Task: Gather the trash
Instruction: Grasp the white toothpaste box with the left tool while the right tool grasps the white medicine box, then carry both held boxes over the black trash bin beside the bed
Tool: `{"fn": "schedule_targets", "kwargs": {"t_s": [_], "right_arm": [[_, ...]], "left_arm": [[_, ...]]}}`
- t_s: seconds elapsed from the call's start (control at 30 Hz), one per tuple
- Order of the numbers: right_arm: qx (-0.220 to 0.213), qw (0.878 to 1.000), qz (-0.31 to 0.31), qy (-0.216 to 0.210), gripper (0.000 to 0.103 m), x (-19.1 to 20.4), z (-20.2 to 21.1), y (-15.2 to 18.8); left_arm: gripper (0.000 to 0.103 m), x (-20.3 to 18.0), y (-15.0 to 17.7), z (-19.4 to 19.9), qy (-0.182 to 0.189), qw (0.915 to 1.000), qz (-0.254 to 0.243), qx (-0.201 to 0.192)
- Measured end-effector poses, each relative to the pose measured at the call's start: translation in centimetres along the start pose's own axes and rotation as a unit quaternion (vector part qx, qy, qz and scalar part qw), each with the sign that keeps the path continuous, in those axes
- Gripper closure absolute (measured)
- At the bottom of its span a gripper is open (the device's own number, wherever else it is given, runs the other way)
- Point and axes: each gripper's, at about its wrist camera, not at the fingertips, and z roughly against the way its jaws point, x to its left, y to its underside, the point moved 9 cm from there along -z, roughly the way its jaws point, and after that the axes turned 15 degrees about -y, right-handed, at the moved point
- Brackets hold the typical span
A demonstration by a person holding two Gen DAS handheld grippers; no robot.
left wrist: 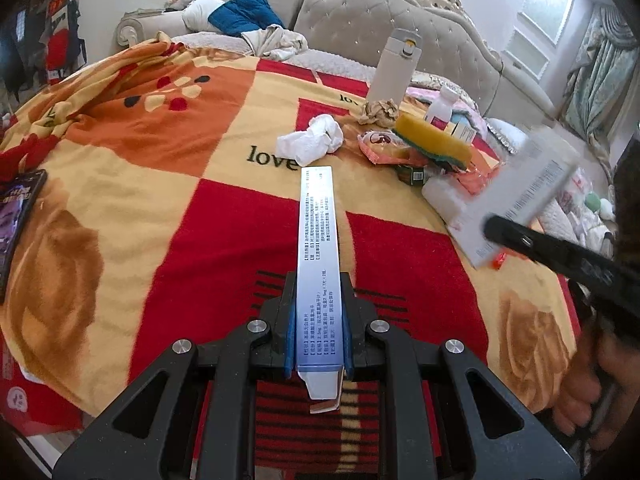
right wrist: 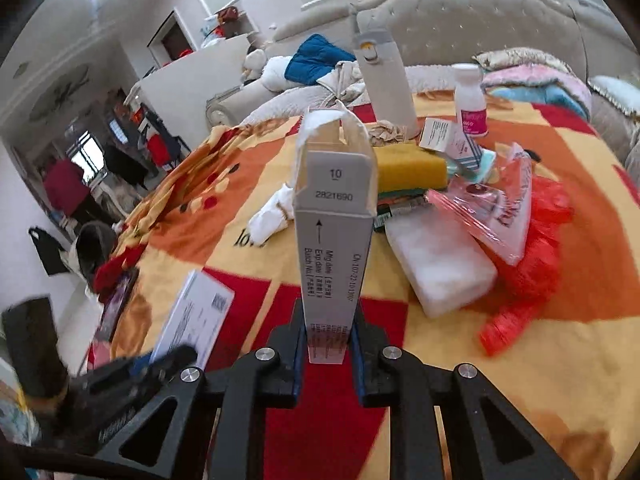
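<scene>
My left gripper (left wrist: 318, 320) is shut on a long flat white-and-blue medicine box (left wrist: 318, 248) that points forward over the blanket. My right gripper (right wrist: 330, 328) is shut on a grey-white medicine box (right wrist: 334, 216) with a torn open top. That box shows blurred at the right of the left wrist view (left wrist: 516, 196). The left-held box shows at the lower left of the right wrist view (right wrist: 196, 316). Ahead lie a crumpled white tissue (left wrist: 312, 140), a crumpled brown paper (left wrist: 378, 111), a pink snack wrapper (right wrist: 496, 204) and a red plastic bag (right wrist: 532, 256).
A red, orange and yellow blanket (left wrist: 160, 216) covers the bed. On it stand a white flask (left wrist: 394, 66), a pill bottle (right wrist: 471, 100), a yellow sponge (left wrist: 432, 138), a small box (right wrist: 440, 134) and a white block (right wrist: 440, 268). A padded headboard (left wrist: 360, 20) stands behind.
</scene>
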Motion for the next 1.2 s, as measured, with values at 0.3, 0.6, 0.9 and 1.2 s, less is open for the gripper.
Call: {"fn": "schedule_targets", "kwargs": {"t_s": [0.3,0.6,0.9,1.2], "right_arm": [[0.015,1.0,0.022,0.015,0.085,1.5,6.4,4.1],[0.016,0.997,0.009,0.071,0.085,-1.6,10.1,6.1],[0.026,0.995,-0.006,0.092,0.085,-3.4,12.3,7.5],[-0.003,0.996,-0.036,0.084,0.085,-5.3,15.8,8.0]], "left_arm": [[0.088,-0.9,0.9,1.7,0.012,0.9999,-0.011,-0.005],[0.088,-2.3,1.2,3.4,0.021,0.9993,-0.026,-0.016],[0.088,-4.2,1.6,4.7,0.026,0.9984,-0.045,-0.024],[0.088,-9.8,1.2,6.0,0.067,0.9931,-0.09,-0.034]]}}
